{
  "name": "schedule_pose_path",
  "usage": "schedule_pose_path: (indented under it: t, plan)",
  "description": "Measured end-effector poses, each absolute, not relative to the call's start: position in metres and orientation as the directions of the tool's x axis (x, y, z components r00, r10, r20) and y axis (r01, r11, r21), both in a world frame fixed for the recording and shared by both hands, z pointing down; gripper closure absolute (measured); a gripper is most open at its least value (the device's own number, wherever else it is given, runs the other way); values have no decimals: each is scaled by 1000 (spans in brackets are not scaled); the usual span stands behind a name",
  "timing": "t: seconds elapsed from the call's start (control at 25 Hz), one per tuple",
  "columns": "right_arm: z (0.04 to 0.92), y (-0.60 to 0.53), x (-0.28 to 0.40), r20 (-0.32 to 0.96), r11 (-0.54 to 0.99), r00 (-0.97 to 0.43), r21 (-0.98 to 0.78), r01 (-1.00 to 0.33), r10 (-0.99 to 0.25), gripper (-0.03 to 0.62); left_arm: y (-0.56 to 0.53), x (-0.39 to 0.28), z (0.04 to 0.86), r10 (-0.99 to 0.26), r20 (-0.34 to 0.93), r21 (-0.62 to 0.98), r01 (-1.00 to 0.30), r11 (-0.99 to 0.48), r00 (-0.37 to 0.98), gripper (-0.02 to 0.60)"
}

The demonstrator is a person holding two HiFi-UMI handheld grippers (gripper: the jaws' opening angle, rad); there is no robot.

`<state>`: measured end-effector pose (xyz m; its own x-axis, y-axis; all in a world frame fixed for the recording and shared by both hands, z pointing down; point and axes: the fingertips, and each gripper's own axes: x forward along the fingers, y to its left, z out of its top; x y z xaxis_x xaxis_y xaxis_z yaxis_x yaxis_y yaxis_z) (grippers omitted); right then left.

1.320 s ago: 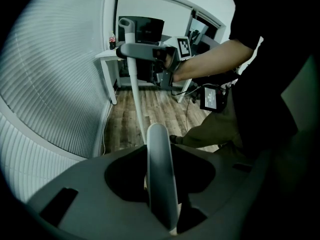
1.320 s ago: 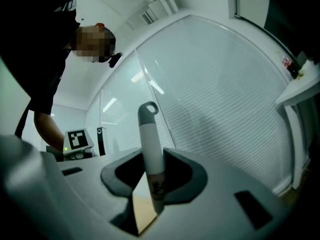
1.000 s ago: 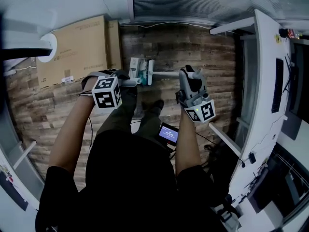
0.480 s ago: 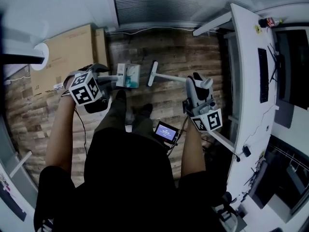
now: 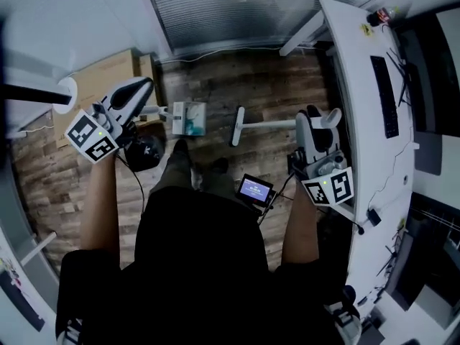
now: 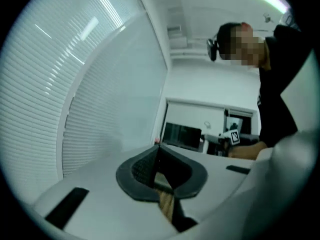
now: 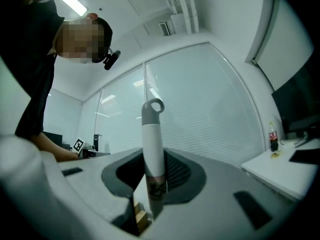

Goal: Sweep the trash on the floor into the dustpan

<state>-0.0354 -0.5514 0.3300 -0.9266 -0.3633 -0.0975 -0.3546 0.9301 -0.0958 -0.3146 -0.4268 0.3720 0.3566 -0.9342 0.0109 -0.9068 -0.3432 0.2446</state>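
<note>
Wood-plank floor (image 5: 266, 85) stretches from your feet to the window blinds (image 5: 230, 6) on the far side. A cardboard box (image 5: 108, 77) sits at the far left, and a long white desk (image 5: 356, 77) runs down the right, carrying a keyboard (image 5: 383, 95) and, at its far end, a bottle (image 7: 272, 136). Your dustpan (image 5: 188, 117) lies on the floor left of centre with something teal inside it, its short handle pointing left toward your left gripper (image 5: 138, 90). That gripper is not holding it: its tongs have just closed and are pressed together with nothing between them, aimed level at the blinds, close by the box. Your right gripper (image 7: 152, 166) pinches the broom handle (image 7: 152, 134), whose white grip and grey loop stand up past the tongs. The broom head (image 5: 236, 126) sits just right of the dustpan, apart from it, and its shaft runs right to your hand beside the desk edge. Your shoes (image 5: 180, 148) stand just on the near side of the dustpan and broom head, and a small lit screen (image 5: 254, 190) hangs at your waist.
</note>
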Motion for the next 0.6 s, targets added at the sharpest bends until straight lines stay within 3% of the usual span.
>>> schedule_pose_path:
  t: [0.12, 0.24, 0.6]
  plan:
    - [327, -543, -12, -93, 929, -925, -69, -364, -369, 503, -418, -303, 339, -962, -124, 221, -938, -267, 245, 586]
    - [342, -537, 7, -48, 927, -926, -36, -372, -374, 508, -405, -282, 326, -972, -161, 181, -963, -200, 172, 586]
    - [388, -514, 40, 29, 909, -911, -63, -412, -411, 510, -358, -244, 361, -985, -82, 202, -966, -164, 150, 586]
